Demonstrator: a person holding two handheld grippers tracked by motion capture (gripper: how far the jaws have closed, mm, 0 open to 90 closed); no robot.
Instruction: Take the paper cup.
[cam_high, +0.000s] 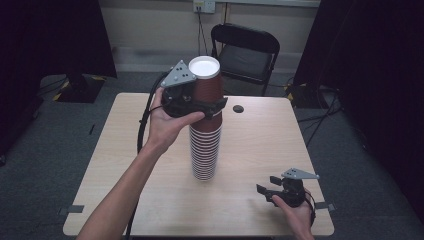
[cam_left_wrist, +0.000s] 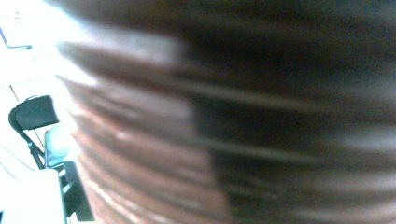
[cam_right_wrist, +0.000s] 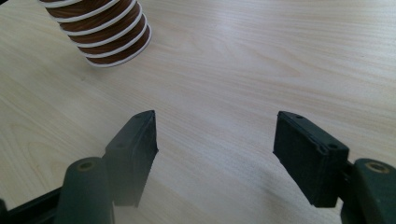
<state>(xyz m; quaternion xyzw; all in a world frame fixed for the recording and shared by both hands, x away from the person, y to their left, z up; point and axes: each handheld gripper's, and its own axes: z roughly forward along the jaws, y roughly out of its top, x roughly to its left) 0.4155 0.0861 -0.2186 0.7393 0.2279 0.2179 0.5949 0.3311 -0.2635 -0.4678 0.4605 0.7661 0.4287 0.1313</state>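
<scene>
A tall stack of upside-down brown paper cups (cam_high: 205, 150) with white rims stands mid-table. My left gripper (cam_high: 215, 106) is held high beside it, jaws closed around the top cup (cam_high: 206, 80), whose white base faces up. In the left gripper view that cup's brown wall (cam_left_wrist: 140, 140) is very close and blurred. My right gripper (cam_high: 266, 184) rests low near the table's front right corner, open, with nothing between its jaws. The right gripper view shows this gripper (cam_right_wrist: 215, 140) over bare wood, with the foot of the stack (cam_right_wrist: 105, 28) at the upper left.
The light wooden table (cam_high: 260, 140) has a small dark hole (cam_high: 238, 108) near its far edge. A black folding chair (cam_high: 247, 52) stands behind the table. Dark curtains hang at both sides, and the left gripper's cable (cam_high: 142, 125) trails over the left part of the table.
</scene>
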